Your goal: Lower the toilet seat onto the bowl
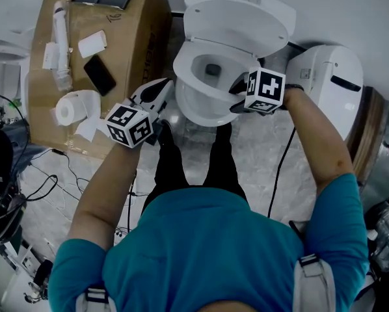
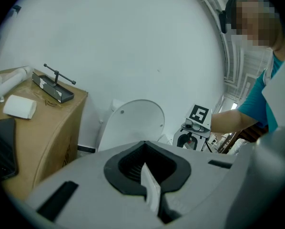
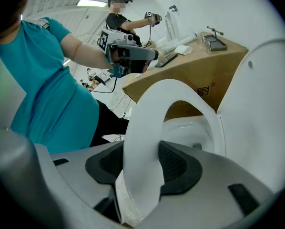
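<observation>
Toilet seat [image 3: 141,128] sits clamped at its rim between the jaws of the right gripper [image 3: 137,178]; left gripper [image 2: 146,178] has jaws together.

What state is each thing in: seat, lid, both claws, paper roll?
Toilet seat, tilted partway, clear of the lid, not yet on the bowl.
Toilet lid, raised.
Right claw, shut on the toilet seat's front edge.
Left claw, shut, not on the toilet seat.
Paper roll, on the cardboard box, tail unrolled.
</observation>
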